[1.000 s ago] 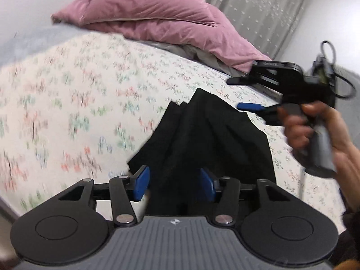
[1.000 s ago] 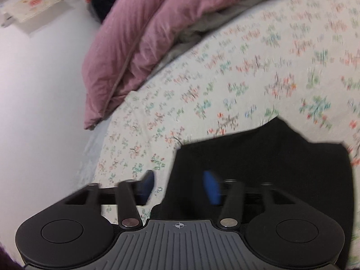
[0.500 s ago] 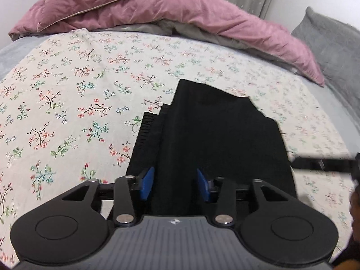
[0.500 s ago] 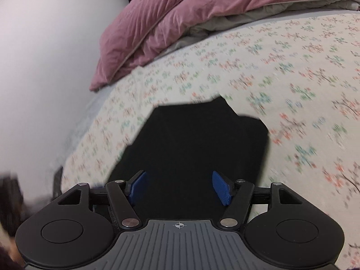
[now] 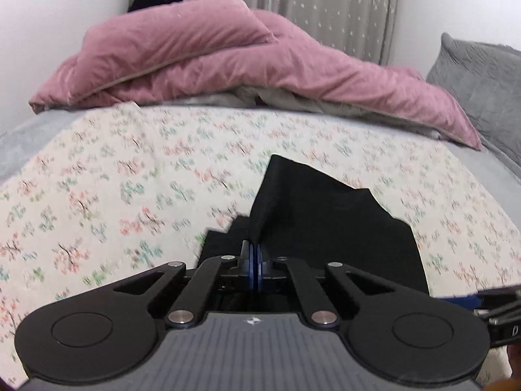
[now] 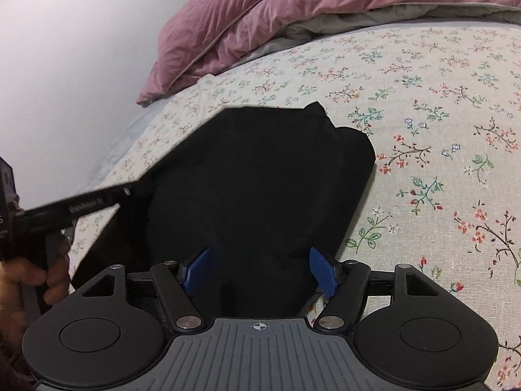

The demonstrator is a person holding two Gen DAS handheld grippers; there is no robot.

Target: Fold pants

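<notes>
Black pants (image 5: 325, 228) lie folded on the floral bed sheet (image 5: 97, 179). In the left wrist view my left gripper (image 5: 255, 251) is at their near left edge, its jaws closing with a raised fold of the black cloth pinched between the blue pads. The right wrist view shows the pants (image 6: 260, 179) as a dark block. My right gripper (image 6: 260, 270) hovers over their near end. Its jaws are opening, with cloth below and between the pads, which stand apart from it. The left gripper (image 6: 130, 192) reaches the pants' left edge, held by a hand (image 6: 32, 270).
A pink duvet (image 5: 228, 55) is heaped at the far end of the bed, with a grey pillow (image 5: 482, 75) to the right and a curtain (image 5: 293, 0) behind. A white wall (image 6: 65, 49) runs along the left side. Sheet lies bare around the pants.
My left jaws have come together on a fold of the pants, which now stands up. The right jaws have spread wider. Both views have rolled level, and the right gripper sank to the pants' near end.
</notes>
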